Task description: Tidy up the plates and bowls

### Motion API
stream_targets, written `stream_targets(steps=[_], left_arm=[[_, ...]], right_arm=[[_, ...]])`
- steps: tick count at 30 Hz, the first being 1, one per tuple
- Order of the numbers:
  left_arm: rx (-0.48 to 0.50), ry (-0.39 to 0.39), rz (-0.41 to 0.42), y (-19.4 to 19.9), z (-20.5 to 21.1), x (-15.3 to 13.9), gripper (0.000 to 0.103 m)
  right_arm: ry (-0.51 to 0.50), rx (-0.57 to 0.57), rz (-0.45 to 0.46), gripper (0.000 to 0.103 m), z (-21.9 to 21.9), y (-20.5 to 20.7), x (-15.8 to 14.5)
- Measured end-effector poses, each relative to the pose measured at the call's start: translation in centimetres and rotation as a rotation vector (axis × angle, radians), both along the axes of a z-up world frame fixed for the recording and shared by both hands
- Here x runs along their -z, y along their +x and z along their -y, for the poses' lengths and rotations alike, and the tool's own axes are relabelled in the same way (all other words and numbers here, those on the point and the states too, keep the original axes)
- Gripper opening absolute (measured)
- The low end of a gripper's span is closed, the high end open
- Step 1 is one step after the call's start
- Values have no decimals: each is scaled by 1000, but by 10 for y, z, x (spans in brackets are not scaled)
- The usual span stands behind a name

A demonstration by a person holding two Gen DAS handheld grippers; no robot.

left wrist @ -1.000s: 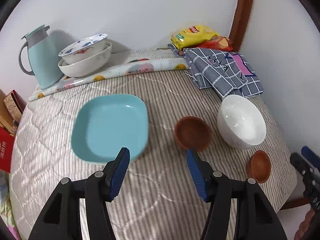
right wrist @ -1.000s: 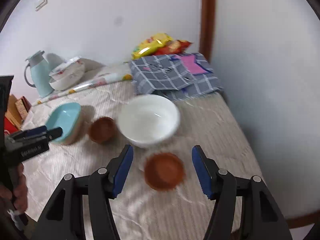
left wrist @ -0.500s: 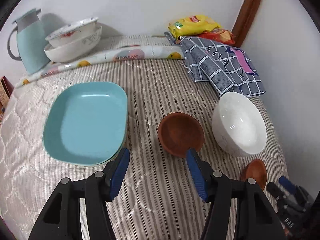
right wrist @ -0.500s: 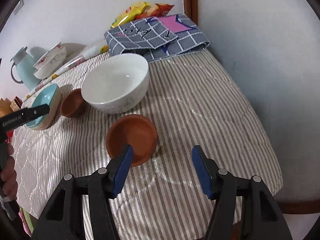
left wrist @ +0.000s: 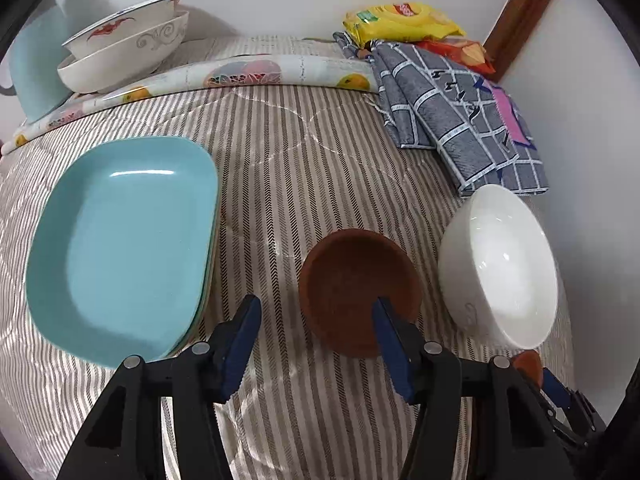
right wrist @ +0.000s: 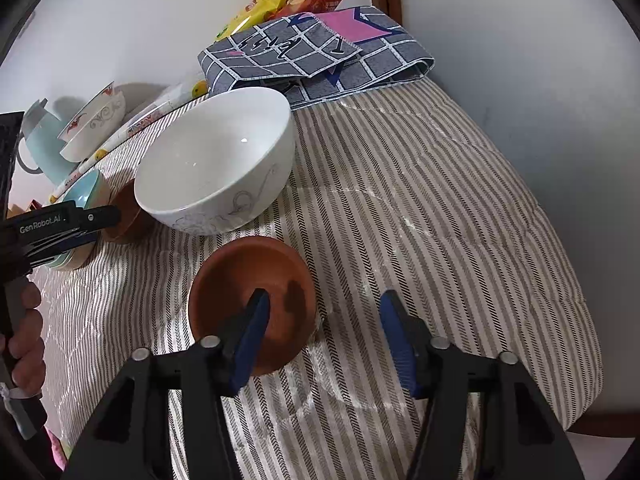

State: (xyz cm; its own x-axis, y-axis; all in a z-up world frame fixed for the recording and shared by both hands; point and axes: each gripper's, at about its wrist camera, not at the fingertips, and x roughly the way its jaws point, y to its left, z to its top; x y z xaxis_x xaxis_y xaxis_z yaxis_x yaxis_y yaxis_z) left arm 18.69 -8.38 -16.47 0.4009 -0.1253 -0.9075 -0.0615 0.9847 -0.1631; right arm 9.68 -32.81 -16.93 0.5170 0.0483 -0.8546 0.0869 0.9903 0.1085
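A stack of teal square plates [left wrist: 120, 240] lies at the left. A brown bowl [left wrist: 356, 280] sits beside it, then a white bowl [left wrist: 500, 264]. My left gripper [left wrist: 314, 316] is open, its right finger over the near rim of that brown bowl. A second brown bowl [right wrist: 256, 292] lies in front of the white bowl [right wrist: 216, 160]. My right gripper [right wrist: 324, 308] is open, its left finger inside this bowl, its right finger outside the rim. Two patterned bowls [left wrist: 124, 52] are stacked at the back left.
A teal jug [left wrist: 32, 68] stands at the back left beside a rolled floral mat [left wrist: 248, 74]. A folded checked cloth [left wrist: 456, 108] and snack bags [left wrist: 400, 20] lie at the back right by the wall. The striped bed's edge [right wrist: 580, 380] drops off at right.
Both grippers moved forward and down. The left one now reaches the brown bowl by the plates; the right one now straddles the near brown bowl's rim.
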Motion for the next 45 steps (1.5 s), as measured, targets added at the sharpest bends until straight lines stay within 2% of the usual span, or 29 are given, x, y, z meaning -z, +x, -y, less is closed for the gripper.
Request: stream_targets(steps=[1, 3, 6, 9, 13, 14, 18, 22, 27, 31, 39, 45], left_arm=[[-4, 8, -11, 3, 0, 3, 50], [-8, 3, -36, 7, 0, 8, 38], [-1, 4, -50, 11, 0, 13, 36], [13, 12, -60, 15, 1, 16, 27], [7, -1, -63, 19, 2, 17, 24], [12, -4, -62, 19, 2, 17, 20], [20, 12, -49, 19, 5, 16, 13], [20, -6, -38, 16, 2, 11, 10], [50, -39, -2, 8, 6, 1, 10], [53, -78, -5, 0, 2, -4, 9], [54, -77, 25, -18, -8, -24, 9], [56, -54, 71, -28, -14, -45, 9]], right_arm=[[3, -4, -3, 50, -1, 2, 0], [3, -12, -5, 46, -3, 5, 1], [4, -17, -6, 39, -6, 7, 4], [-5, -11, -6, 35, -8, 10, 7], [14, -17, -2, 20, -6, 10, 5], [23, -19, -1, 17, -6, 10, 6], [5, -25, 10, 14, -11, 8, 5], [-21, -38, 25, 10, -16, 3, 1], [-9, -34, 47, 8, -16, -6, -2], [13, -35, 66, 8, -19, -11, -9], [6, -38, 78, 8, -26, -17, -17], [-4, -45, 122, 8, -29, -31, -41]])
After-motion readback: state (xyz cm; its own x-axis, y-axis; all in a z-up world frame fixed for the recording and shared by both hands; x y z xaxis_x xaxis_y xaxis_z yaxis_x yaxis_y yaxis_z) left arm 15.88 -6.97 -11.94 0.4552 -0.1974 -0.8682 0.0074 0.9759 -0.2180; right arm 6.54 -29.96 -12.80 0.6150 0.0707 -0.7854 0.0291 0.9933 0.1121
